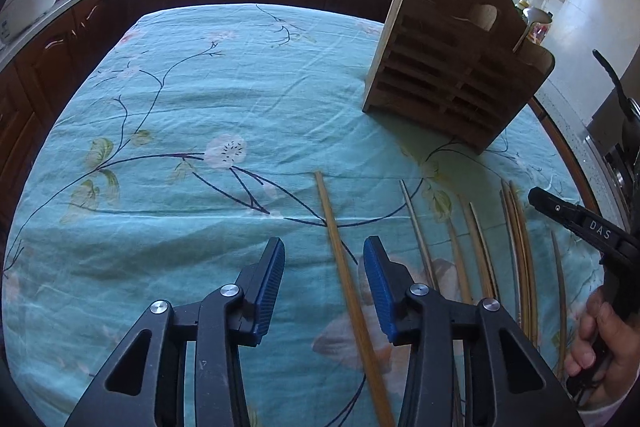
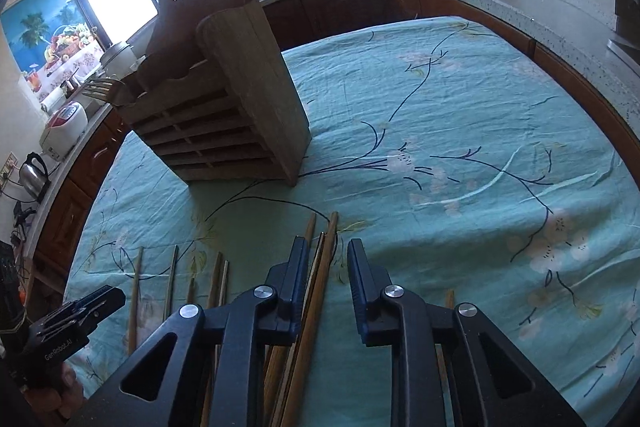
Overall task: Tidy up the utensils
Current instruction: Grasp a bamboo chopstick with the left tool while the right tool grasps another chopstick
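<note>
Surface: table under a teal floral tablecloth (image 1: 192, 99), kitchen counters around it.
Utensil holder: slatted wooden rack (image 1: 452, 75) standing upright at the far side of the cloth; a fork (image 2: 100, 89) sticks out of its left compartment in the right wrist view. Other contents too shadowed to name.
Chopsticks, loose: wooden chopsticks (image 2: 218, 283) lying roughly parallel on the cloth, near side of the rack and apart from it.
Chopstick, single: one light wooden chopstick (image 1: 344, 267) lying apart at the left end of the row.
Chopsticks, bundle: a close group (image 2: 320, 267) of perhaps three or four, touching one another; count unclear.
Left gripper (image 1: 324, 255): jaws apart, straddling the single chopstick; pads clear of it on both sides.
Right gripper (image 2: 328, 259): jaws narrowly apart over the bundle; left pad looks close against it, right pad shows a gap. No firm clamp visible.
Hand (image 1: 604, 343): person's fingers around the right gripper's handle.
</note>
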`<state>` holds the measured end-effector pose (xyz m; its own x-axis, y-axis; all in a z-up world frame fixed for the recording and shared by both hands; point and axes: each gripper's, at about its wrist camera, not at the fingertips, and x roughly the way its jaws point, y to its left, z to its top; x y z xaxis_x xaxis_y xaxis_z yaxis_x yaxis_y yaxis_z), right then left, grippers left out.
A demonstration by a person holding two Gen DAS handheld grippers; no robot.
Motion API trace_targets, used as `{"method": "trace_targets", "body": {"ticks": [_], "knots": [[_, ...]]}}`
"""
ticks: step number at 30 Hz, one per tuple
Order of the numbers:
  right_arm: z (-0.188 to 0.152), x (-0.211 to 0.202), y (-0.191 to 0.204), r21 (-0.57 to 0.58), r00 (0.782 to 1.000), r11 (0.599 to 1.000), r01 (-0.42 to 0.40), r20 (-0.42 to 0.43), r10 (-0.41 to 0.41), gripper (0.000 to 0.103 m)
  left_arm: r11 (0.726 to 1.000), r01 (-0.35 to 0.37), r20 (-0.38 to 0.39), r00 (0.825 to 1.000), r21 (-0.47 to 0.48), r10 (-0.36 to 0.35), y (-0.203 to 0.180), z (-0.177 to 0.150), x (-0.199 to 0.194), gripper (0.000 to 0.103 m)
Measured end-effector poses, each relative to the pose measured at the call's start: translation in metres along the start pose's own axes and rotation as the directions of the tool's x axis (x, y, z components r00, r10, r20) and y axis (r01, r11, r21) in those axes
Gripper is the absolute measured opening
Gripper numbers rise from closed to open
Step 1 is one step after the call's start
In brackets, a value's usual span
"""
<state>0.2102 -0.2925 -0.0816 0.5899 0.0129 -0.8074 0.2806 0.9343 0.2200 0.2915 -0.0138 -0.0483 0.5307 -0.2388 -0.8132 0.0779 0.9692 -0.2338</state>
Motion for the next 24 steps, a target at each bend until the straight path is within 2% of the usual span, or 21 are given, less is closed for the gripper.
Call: {"method": "trace_targets", "body": {"ticks": [6, 10, 13, 15, 18, 24], "knots": [[0.007, 0.021, 0.003, -0.035, 0.999, 0.999, 0.036, -0.038, -0.038, 0.014, 0.999, -0.016, -0.013, 1.000, 0.028, 0.016, -0.006, 0.011, 0.020, 0.033], [0.009, 0.025, 0.011, -0.078, 0.997, 0.995, 0.058, -0.042, -0.061, 0.013, 0.995, -0.064, 0.000, 0.998, 0.081, 0.065, -0.018, 0.010, 0.025, 0.020], [0.008, 0.028, 0.016, -0.110, 0.996, 0.991, 0.070, -0.043, -0.075, 0.007, 0.988, -0.097, 0.017, 0.995, 0.121, 0.095, -0.025, 0.009, 0.028, 0.007], [0.006, 0.027, 0.017, -0.109, 0.997, 0.992, 0.069, -0.038, -0.074, 0.006, 0.990, -0.080, 0.015, 0.997, 0.118, 0.079, -0.025, 0.008, 0.028, 0.006], [0.005, 0.021, 0.008, -0.047, 0.999, 0.999, 0.020, -0.034, -0.022, 0.005, 0.995, -0.032, 0.005, 0.999, 0.091, 0.032, -0.020, 0.008, 0.025, 0.004], [0.008, -0.025, 0.004, -0.007, 0.997, 0.999, -0.048, 0.052, 0.048, 0.005, 0.996, 0.055, 0.052, 0.997, 0.066, -0.058, -0.010, 0.005, -0.011, 0.003]]}}
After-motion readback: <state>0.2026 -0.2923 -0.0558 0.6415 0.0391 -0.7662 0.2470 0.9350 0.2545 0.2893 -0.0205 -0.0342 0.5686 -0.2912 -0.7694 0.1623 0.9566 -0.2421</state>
